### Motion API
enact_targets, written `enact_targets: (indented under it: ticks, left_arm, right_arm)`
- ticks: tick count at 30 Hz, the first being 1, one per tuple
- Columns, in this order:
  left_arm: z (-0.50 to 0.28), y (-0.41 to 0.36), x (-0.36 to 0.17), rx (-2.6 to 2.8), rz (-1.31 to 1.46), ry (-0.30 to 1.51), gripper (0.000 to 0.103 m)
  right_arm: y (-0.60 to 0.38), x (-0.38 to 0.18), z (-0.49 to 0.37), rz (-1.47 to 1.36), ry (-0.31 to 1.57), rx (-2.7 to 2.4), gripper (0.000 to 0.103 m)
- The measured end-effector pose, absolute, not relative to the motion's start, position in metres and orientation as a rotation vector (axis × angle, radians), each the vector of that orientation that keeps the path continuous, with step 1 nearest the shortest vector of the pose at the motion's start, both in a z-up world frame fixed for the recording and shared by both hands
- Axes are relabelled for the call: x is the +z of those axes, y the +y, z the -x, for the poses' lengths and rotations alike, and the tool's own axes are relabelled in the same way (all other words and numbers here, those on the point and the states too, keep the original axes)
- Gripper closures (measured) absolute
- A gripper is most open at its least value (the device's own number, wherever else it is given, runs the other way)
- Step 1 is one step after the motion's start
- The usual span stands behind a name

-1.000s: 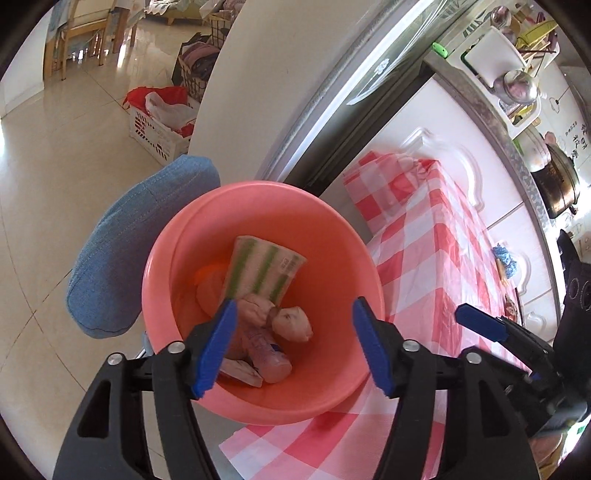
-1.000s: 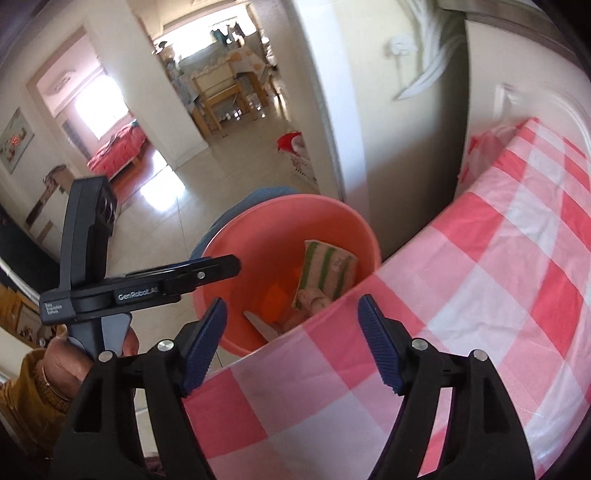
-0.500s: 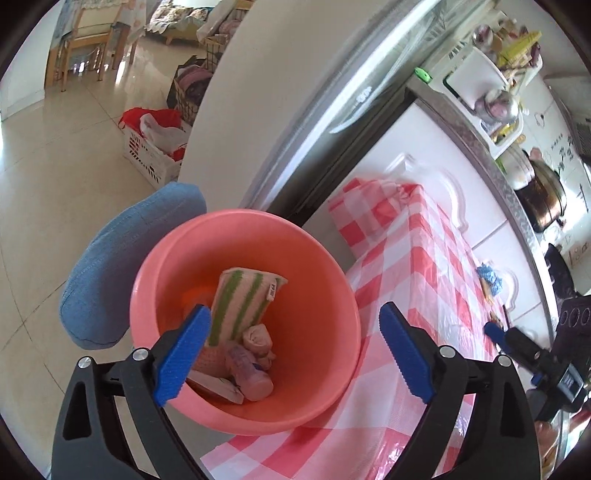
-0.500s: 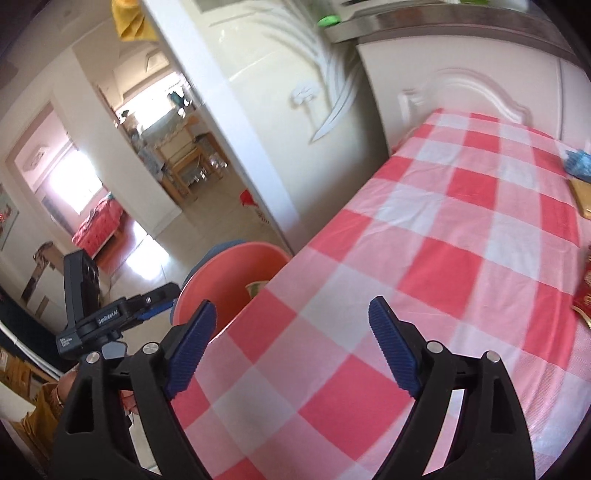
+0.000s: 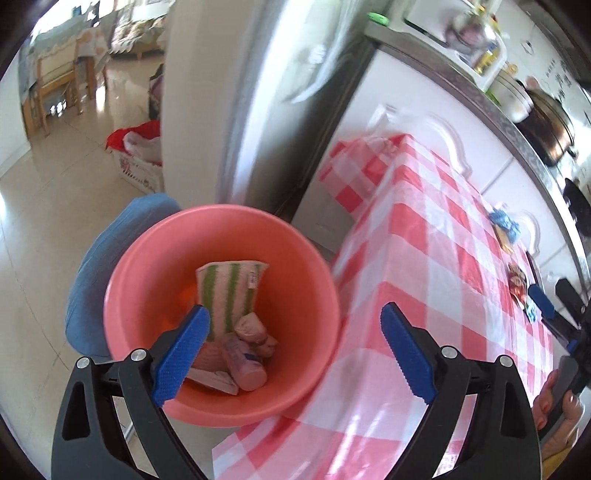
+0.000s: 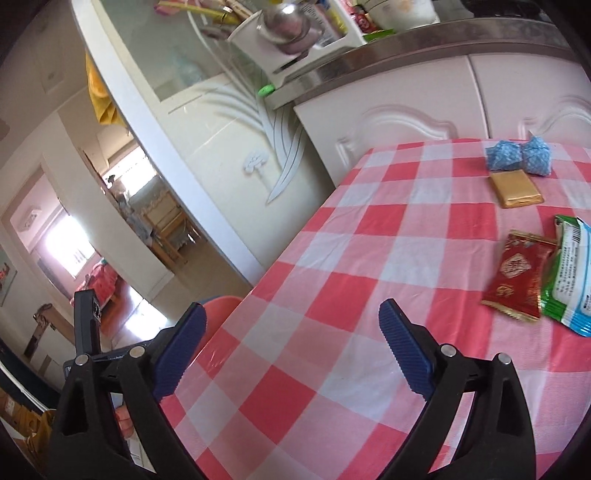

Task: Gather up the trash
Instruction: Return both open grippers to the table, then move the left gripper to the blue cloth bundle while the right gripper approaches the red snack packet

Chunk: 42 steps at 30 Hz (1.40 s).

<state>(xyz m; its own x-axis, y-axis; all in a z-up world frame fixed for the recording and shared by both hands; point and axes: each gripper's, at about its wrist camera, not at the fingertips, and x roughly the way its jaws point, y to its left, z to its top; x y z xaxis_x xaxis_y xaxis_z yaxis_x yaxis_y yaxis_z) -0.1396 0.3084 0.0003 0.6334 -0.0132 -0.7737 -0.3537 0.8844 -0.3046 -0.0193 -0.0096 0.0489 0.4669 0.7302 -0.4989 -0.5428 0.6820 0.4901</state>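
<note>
We're swinging the right tongs (image 6: 291, 332) off the pink bin (image 5: 221, 310), jaws opening on nothing, toward wrappers (image 6: 517, 273) remaining on the worktop (image 6: 332, 295); left tongs (image 5: 291, 343), spread empty, over binned trash (image 5: 229, 295).

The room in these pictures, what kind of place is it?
Most likely a home kitchen: a steel countertop with a metal pot over white cabinets, and a table with a red checked cloth.
</note>
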Motion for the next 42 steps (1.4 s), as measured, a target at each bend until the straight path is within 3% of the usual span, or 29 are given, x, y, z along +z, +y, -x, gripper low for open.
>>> enact_targets:
  ticks: [14,26,42]
  left_arm:
    - [0.074,0.216,0.045,-0.036,0.369,0.845,0.010]
    - [-0.057,0.081,0.079,-0.309,0.248,0.845,0.010]
    - [-0.247,-0.023,0.042,-0.185,0.321,0.958,0.010]
  right_arm:
    - [-0.130,0.047,-0.007,-0.501,0.688,0.617,0.008]
    - [-0.243,0.023,-0.024,-0.709,0.636,0.396,0.008]
    - [-0.245,0.011,-0.031,-0.716,0.664,0.462,0.008]
